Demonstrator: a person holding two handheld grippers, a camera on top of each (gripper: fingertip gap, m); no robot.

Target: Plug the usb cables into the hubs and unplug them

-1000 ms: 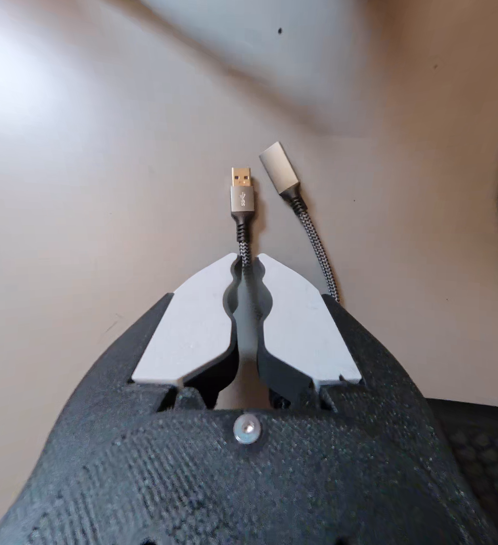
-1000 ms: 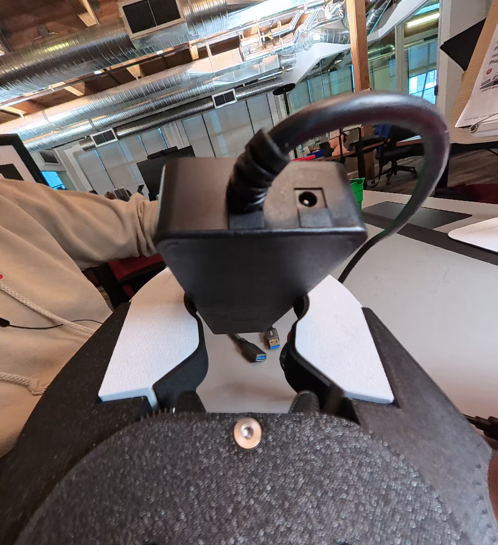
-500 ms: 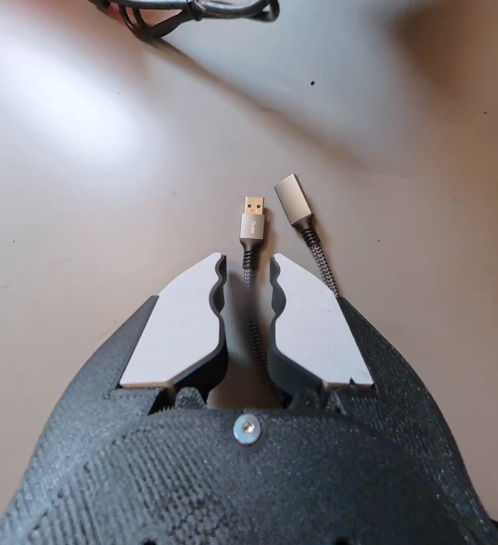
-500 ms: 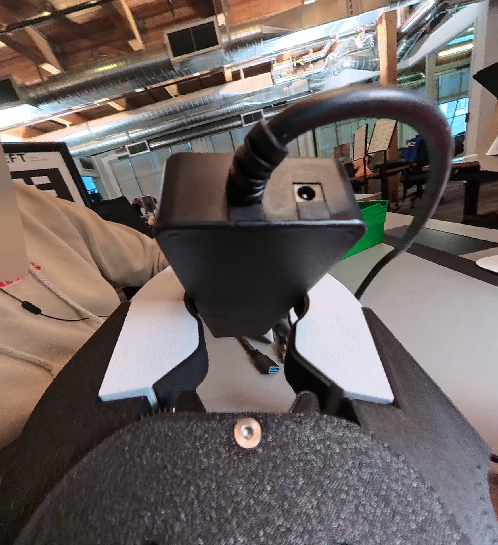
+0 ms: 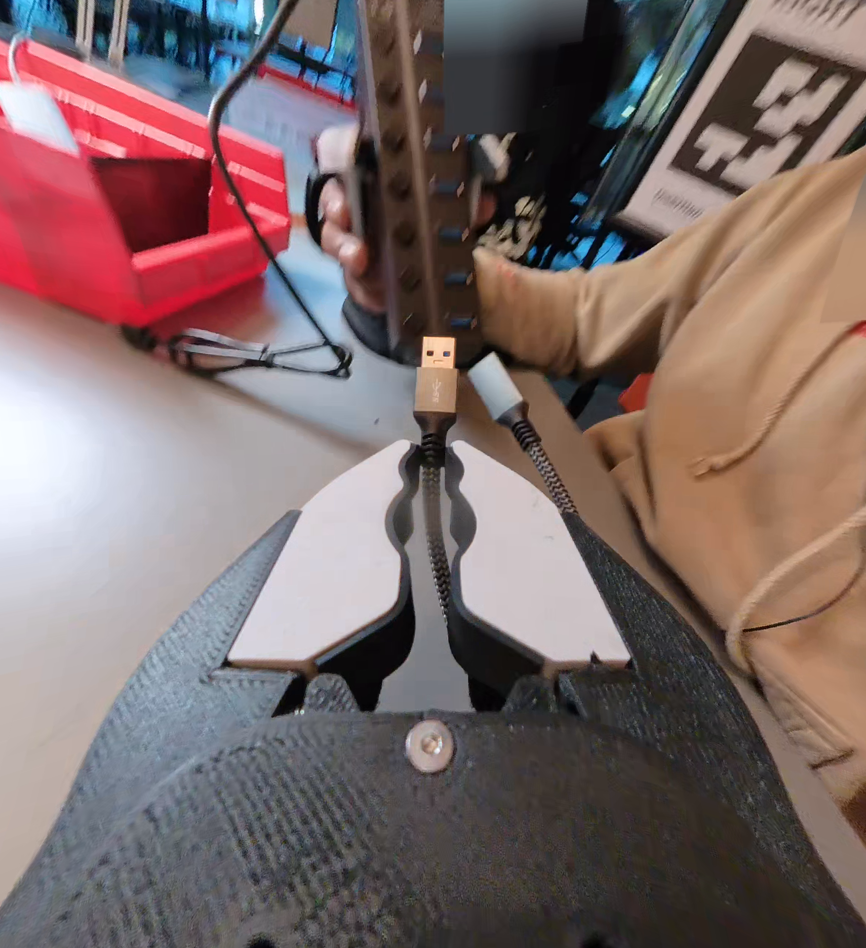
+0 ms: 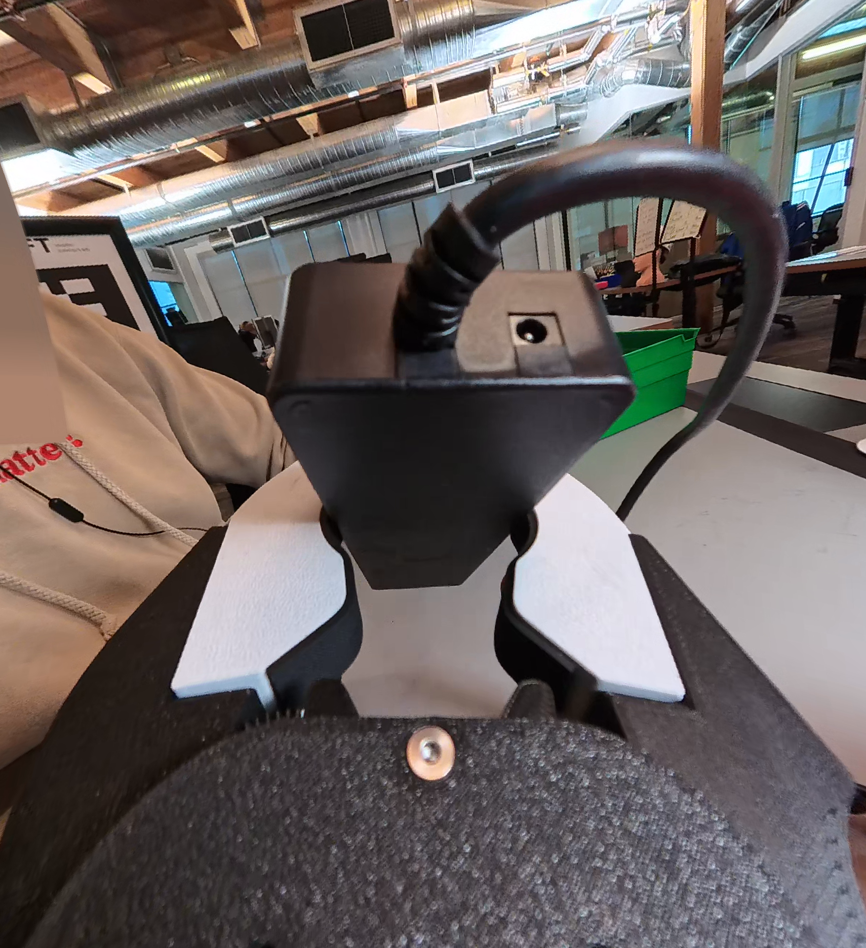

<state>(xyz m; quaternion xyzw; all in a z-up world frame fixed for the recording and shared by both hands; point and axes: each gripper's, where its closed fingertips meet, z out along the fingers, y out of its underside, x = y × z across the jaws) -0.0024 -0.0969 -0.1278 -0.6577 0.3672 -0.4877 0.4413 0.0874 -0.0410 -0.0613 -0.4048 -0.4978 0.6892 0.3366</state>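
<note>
My left gripper (image 5: pixel 433 454) is shut on a grey braided USB cable (image 5: pixel 435 538) just behind its gold plug (image 5: pixel 437 377). It holds the plug in the air, pointing at the black multi-port hub (image 5: pixel 410 205), with the plug's tip just below the hub's lower end. The cable's silver socket end (image 5: pixel 495 384) hangs beside the plug. My right gripper (image 6: pixel 431 497) is shut on the black hub (image 6: pixel 446 436), held upright. The hub's own black cable (image 6: pixel 703 231) loops over its top.
In the left wrist view, a red bin (image 5: pixel 113 215) stands at the back left of the table (image 5: pixel 87 487), with a coiled black cable (image 5: pixel 261 354) before it. A person in a beige hoodie (image 5: pixel 728 410) fills the right. A green bin (image 6: pixel 651 369) sits behind the hub.
The left gripper opened over the cable on the table, then shut on it again and lifted it, tilting up toward the hub. The right gripper kept hold of the hub and swung slightly.
</note>
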